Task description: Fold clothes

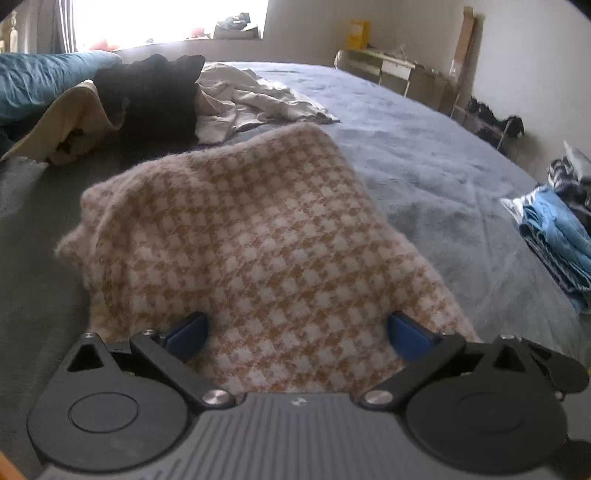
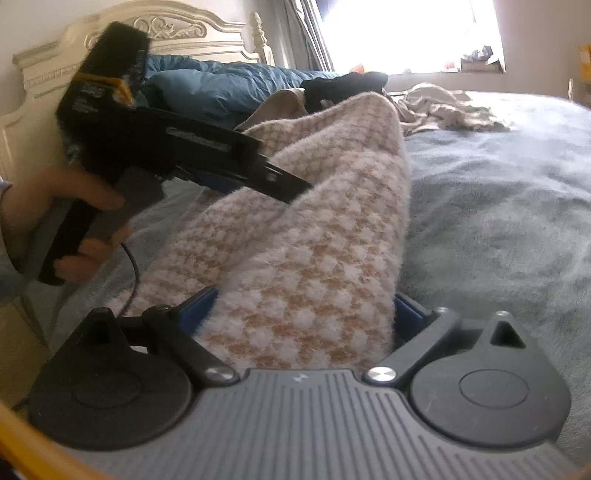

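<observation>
Mid-fold on the bed (image 1: 424,177): checked sweater (image 1: 258,240) lifted off the middle of the blanket, left gripper (image 1: 297,332) and right gripper (image 2: 306,314) both spread wide around bunched cloth, best kept level and taut before lowering.

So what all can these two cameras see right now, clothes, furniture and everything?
Fuzzy tan-and-white checked knit garment: one, lying between both tools.
Grey-blue plush bed cover: one, under everything.
Black knit garment: one, far left of the bed.
Crumpled beige cloth: one, beside the black garment.
Teal quilted duvet: one, by the headboard.
Carved cream headboard: one, at the bed's end.
Folded blue clothes: one stack, at the right edge.
Cream side table: one, against the far wall.
Left tool: black with blue pads, open astride the garment.
Right tool: the same, open.
Hand: one, holding the left tool's handle.
</observation>
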The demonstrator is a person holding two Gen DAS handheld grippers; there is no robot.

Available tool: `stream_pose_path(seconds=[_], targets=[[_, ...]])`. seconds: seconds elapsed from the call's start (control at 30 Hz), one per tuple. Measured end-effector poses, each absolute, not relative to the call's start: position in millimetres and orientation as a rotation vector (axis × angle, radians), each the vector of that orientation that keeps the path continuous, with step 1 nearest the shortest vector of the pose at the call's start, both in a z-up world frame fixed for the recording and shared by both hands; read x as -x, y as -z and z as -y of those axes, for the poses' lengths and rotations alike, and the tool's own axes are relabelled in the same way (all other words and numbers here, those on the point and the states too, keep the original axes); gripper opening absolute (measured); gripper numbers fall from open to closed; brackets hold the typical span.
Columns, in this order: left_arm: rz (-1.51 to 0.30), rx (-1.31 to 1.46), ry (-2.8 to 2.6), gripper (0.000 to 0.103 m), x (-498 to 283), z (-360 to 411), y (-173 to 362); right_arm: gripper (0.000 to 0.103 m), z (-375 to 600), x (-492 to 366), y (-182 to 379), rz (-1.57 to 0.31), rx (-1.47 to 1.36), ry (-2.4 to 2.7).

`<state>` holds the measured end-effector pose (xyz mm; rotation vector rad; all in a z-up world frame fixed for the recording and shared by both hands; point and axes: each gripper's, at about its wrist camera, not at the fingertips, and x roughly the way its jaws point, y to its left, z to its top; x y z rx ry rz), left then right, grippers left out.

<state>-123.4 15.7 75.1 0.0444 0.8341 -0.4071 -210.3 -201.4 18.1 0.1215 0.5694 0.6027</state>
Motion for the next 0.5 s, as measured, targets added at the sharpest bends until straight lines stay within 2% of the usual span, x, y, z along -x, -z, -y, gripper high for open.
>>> stream_pose_path(seconds=[0.07,0.2,0.27,0.4,0.5], targets=[[-0.815,-0.022,0.389,0.093,145.6,-22.0,-92.6,0.096,215.6,220.2,-23.6,-0.588,-0.189,-0.592],[-0.804,-0.026,0.476,0.099,202.0,-19.6,-88.1,0.096,241.4,250.4,-20.3,-0.616,-0.239,-0.607],[-0.881,-0.098,0.471,0.101,218.3,-9.1,-53.8,0.096,251.6,265.5,-11.7,-0.632,-0.251,-0.614],[-0.784,-0.092,0.482,0.103,236.8,-17.4,-10.3,0.097,240.5,281.3,-6.1,-0.628,-0.106,-0.594],[-0.82,-0.121,0.465,0.103,236.2,-17.3,-20.3,0.1,231.8,283.6,-9.3,-0.635,-0.06,-0.572]])
